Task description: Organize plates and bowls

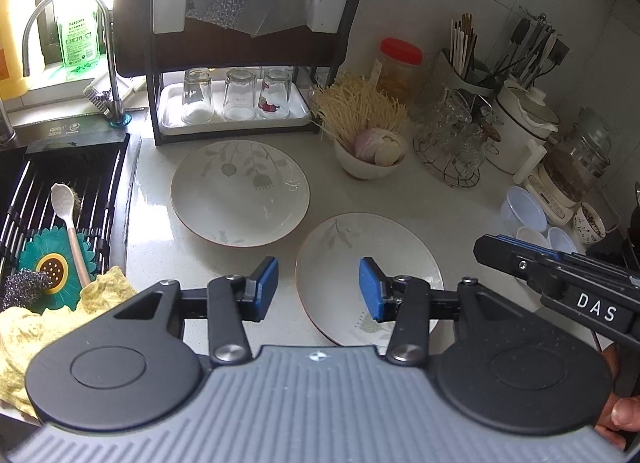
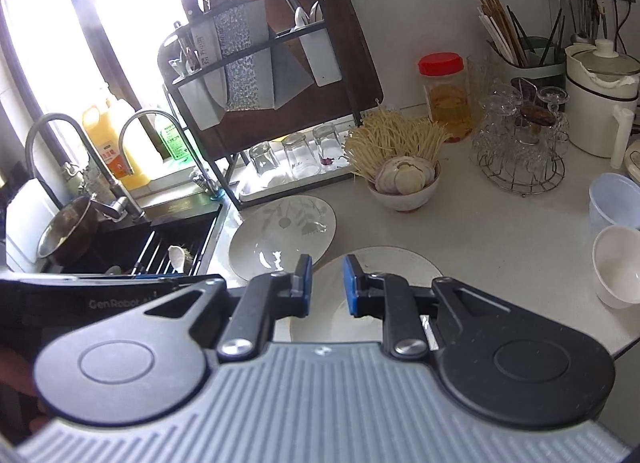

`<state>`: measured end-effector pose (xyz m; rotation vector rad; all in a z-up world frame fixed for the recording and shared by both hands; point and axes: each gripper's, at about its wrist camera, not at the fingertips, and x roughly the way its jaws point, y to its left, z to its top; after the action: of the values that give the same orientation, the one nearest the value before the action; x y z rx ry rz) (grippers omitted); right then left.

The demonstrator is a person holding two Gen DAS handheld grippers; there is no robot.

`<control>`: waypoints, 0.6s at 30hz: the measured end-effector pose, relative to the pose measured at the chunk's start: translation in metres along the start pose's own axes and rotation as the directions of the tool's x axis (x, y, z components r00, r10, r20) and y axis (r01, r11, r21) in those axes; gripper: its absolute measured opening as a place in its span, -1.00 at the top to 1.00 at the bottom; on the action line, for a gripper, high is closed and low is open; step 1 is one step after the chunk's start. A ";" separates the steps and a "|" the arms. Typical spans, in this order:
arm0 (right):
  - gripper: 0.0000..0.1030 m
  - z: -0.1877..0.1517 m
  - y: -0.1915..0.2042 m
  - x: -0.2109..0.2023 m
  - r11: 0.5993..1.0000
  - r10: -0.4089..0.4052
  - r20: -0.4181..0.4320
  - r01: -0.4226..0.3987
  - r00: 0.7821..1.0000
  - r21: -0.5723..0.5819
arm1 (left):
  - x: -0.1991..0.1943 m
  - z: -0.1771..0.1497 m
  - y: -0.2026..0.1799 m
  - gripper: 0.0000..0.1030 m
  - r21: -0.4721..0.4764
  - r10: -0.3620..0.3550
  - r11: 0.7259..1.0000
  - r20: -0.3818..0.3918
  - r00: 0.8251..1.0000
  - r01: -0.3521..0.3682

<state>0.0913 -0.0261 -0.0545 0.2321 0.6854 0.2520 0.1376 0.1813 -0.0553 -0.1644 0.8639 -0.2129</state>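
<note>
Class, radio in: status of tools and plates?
Left tool open, empty. Right tool open, empty. Two plates, near and far, flat on counter. Nothing blocking.

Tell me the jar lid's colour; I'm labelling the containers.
Red, on the clear jar behind the noodles; right wrist view shows it best.

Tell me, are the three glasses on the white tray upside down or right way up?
Upside down. The three glasses stand mouth-down on the white tray, their thick bases on top.

Two white plates carry grey leaf-and-flower prints and thin brown rims on the pale speckled surface, near a red-lidded jar.
</note>
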 end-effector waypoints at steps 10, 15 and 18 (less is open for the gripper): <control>0.59 -0.002 -0.001 0.021 1.000 0.017 -0.068 -0.018 0.998 -0.011 | 0.015 -0.004 0.016 -0.02 -0.046 0.041 0.998 -0.021 0.999 -0.042; 0.59 0.010 -0.008 0.039 0.998 0.054 -0.085 -0.056 0.995 -0.024 | 0.034 0.004 0.022 -0.02 -0.100 0.074 0.992 -0.019 0.997 -0.076; 0.59 0.018 -0.017 0.054 0.998 0.054 -0.115 -0.057 0.992 -0.020 | 0.043 0.012 0.026 -0.02 -0.152 0.074 0.986 -0.005 0.997 -0.074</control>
<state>0.1456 -0.0283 -0.0778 0.2157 0.7894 0.3281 0.1773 0.1958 -0.0853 -0.2743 0.8845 -0.0774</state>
